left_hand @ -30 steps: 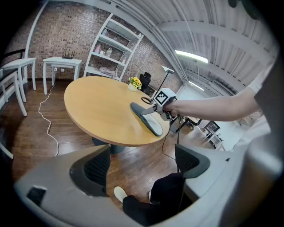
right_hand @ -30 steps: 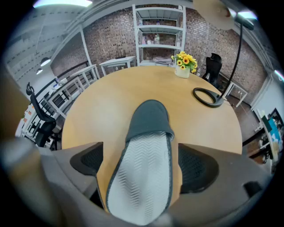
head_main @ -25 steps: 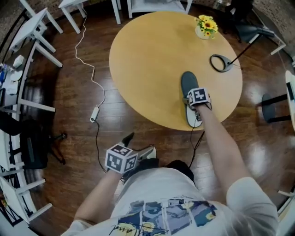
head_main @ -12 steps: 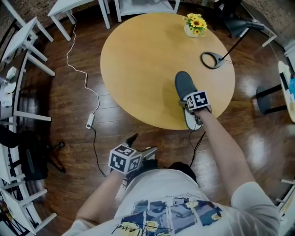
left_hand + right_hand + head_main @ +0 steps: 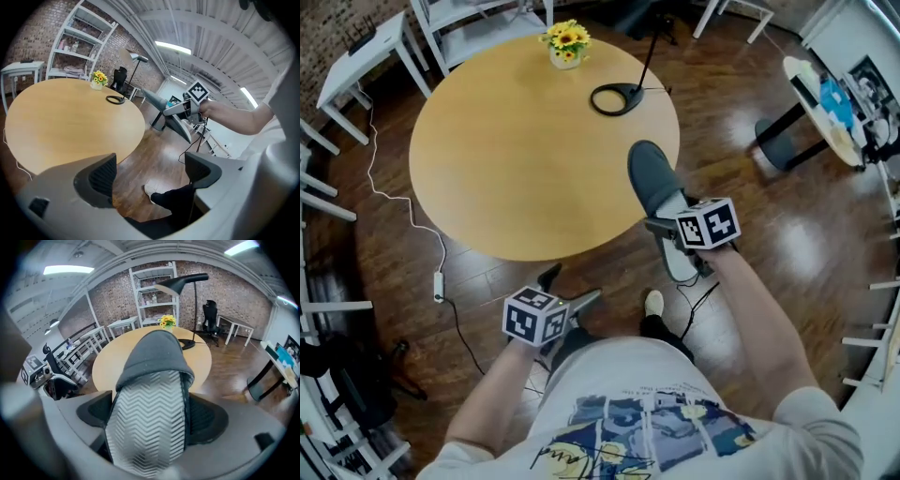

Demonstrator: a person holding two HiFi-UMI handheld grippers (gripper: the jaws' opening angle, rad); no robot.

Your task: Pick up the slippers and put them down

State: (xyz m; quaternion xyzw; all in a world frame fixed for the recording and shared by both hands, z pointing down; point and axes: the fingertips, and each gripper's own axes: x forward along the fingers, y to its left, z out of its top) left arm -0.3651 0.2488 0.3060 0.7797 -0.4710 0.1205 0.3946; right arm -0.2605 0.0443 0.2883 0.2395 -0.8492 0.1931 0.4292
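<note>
A grey slipper (image 5: 652, 178) with a white zigzag-patterned insole is in the air, its toe over the right rim of the round wooden table (image 5: 516, 150) and its heel over the floor. My right gripper (image 5: 672, 232) is shut on its heel end. In the right gripper view the slipper (image 5: 150, 394) fills the gap between the jaws of my right gripper (image 5: 150, 417). My left gripper (image 5: 570, 287) hangs low by the person's legs, open and empty. The left gripper view shows the left gripper (image 5: 150, 173) over floorboards and the slipper (image 5: 176, 122) held aloft to the right.
A pot of yellow flowers (image 5: 565, 42) and a lamp with a ring base (image 5: 619, 97) stand on the table's far side. A white cable (image 5: 394, 202) trails across the floor at left. White furniture lines the room's edges. The person's shoe (image 5: 653, 303) is below the slipper.
The right gripper has carried the slipper off the tabletop toward the table's right rim. The head view has swung, so the table now sits further left. The left gripper stays low and open.
</note>
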